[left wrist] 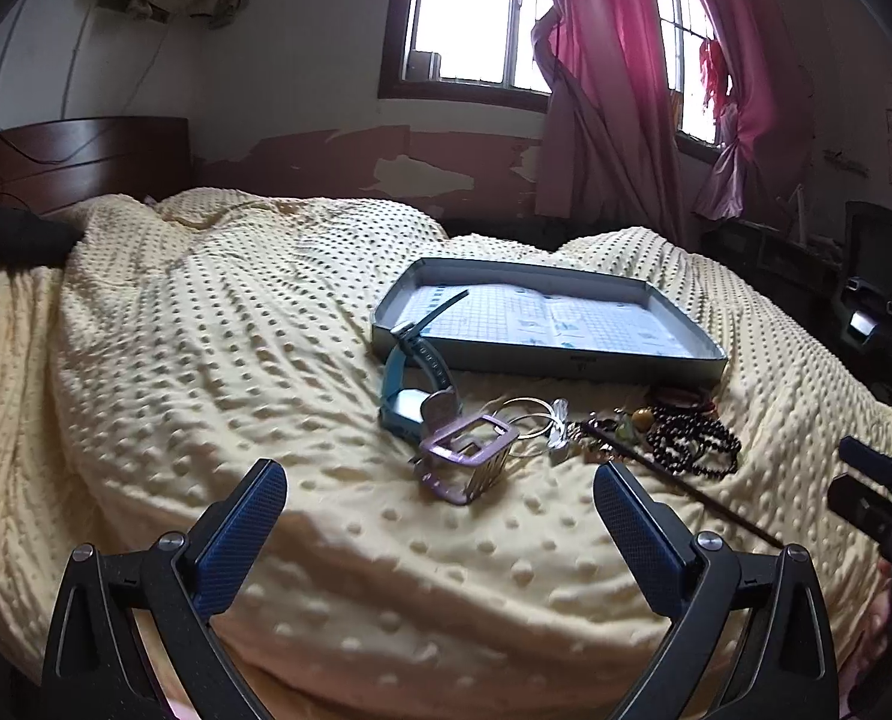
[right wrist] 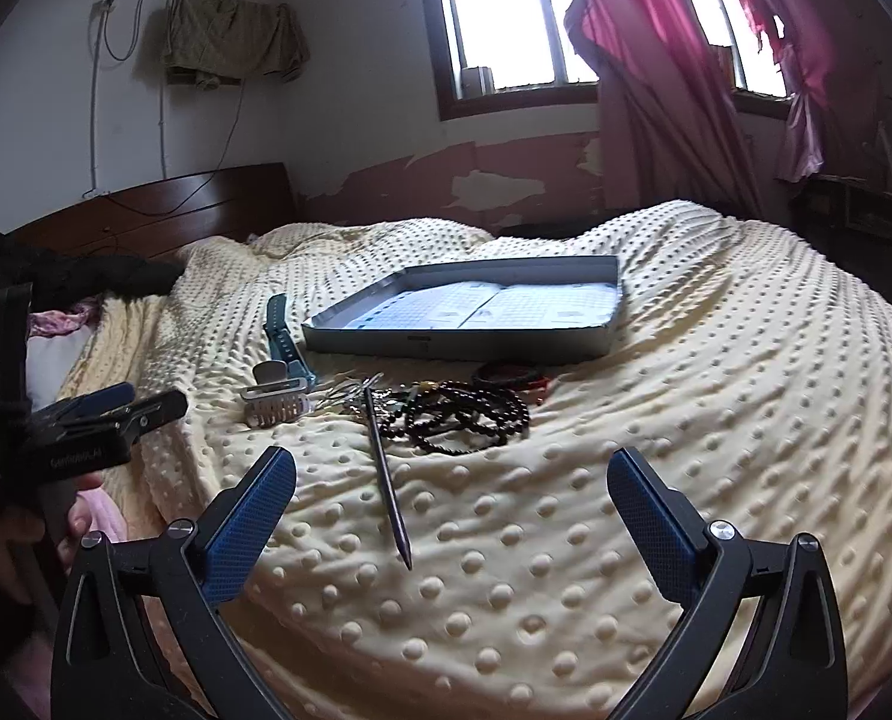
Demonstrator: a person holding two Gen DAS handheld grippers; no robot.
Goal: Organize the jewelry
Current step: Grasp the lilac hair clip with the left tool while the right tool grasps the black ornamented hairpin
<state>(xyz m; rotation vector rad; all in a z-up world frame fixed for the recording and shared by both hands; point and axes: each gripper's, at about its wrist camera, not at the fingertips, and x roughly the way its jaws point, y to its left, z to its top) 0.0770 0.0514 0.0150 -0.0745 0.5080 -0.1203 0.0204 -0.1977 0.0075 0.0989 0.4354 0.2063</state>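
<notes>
Both grippers hover over the near part of the bed, jaws spread wide, nothing between them. Left gripper (left wrist: 440, 501) points at the purple hair claw clip (left wrist: 468, 456), which lies just ahead of the open fingers, not touching. Right gripper (right wrist: 451, 489) has the tip of the dark hair stick (right wrist: 389, 474) lying between its fingers on the cream dotted blanket (right wrist: 685, 420), no contact. Jewelry pile sits mid-bed, just in front of the near wall of the shallow grey box lid (left wrist: 541, 360): blue watch (left wrist: 413, 372) with its strap leaning on the lid's left corner, thin metal hoop (left wrist: 526, 414) beside the clip, dark bead strands (left wrist: 694, 438) at the right end, a reddish bracelet (right wrist: 508, 373) touching the lid wall. The lid holds only a printed paper sheet (right wrist: 505, 306). Left view shows the clip's purple top and the right gripper's black body at the right edge; the right view shows the clip as pale teeth, the watch strap flat on the blanket, and the left gripper side-on at the left edge with a hand (right wrist: 8, 534) on its handle. Left gripper is held low and level, aimed toward the window wall; right likewise.
</notes>
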